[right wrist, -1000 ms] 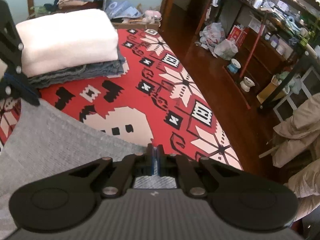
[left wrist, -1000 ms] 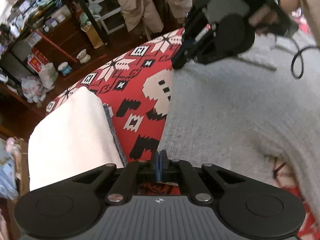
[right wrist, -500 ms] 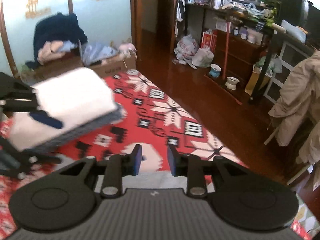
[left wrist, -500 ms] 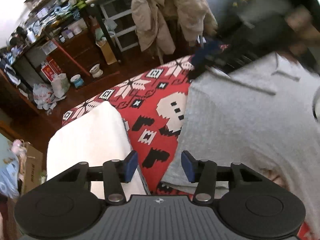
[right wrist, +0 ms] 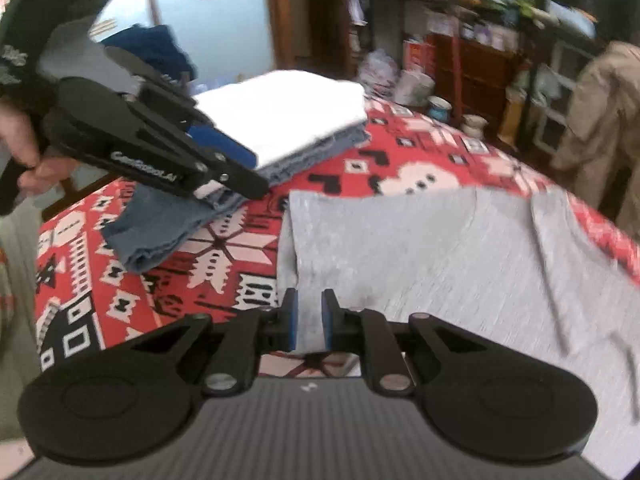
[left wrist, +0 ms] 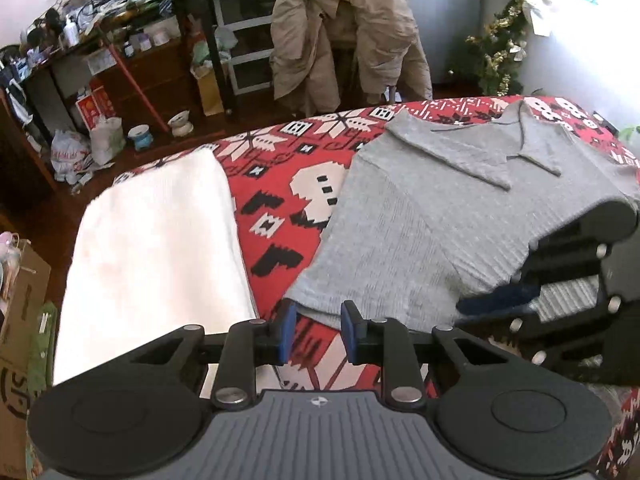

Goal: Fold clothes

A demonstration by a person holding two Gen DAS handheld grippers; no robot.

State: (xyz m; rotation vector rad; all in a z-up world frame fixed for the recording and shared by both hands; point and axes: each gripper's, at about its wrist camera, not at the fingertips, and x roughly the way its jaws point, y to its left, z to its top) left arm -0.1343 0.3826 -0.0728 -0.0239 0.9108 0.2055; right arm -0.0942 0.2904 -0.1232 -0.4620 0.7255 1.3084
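Observation:
A grey collared shirt [left wrist: 420, 220] lies flat on the red patterned blanket [left wrist: 280, 200], collar at the far end. My left gripper [left wrist: 318, 332] hovers just short of the shirt's near left corner. Its jaws are closing and nothing is between them. My right gripper [right wrist: 309, 320] hangs over the shirt's [right wrist: 460, 260] edge, its jaws closing too, with grey cloth showing behind the gap but no pad on it. The right gripper [left wrist: 508, 288] also appears at the right of the left wrist view. The left gripper [right wrist: 248, 168], held in a hand, shows at upper left.
A folded white garment [left wrist: 160, 240] tops a stack left of the shirt, with folded blue denim [right wrist: 160, 228] under and beside it. Beyond the blanket stand a chair draped with a beige coat [left wrist: 344, 28], cluttered shelves [left wrist: 120, 60] and a cardboard box [left wrist: 16, 300].
Both grippers were shut a second ago; they opened, let the grey shirt go and drew back. The right one swung across to the shirt's near side.

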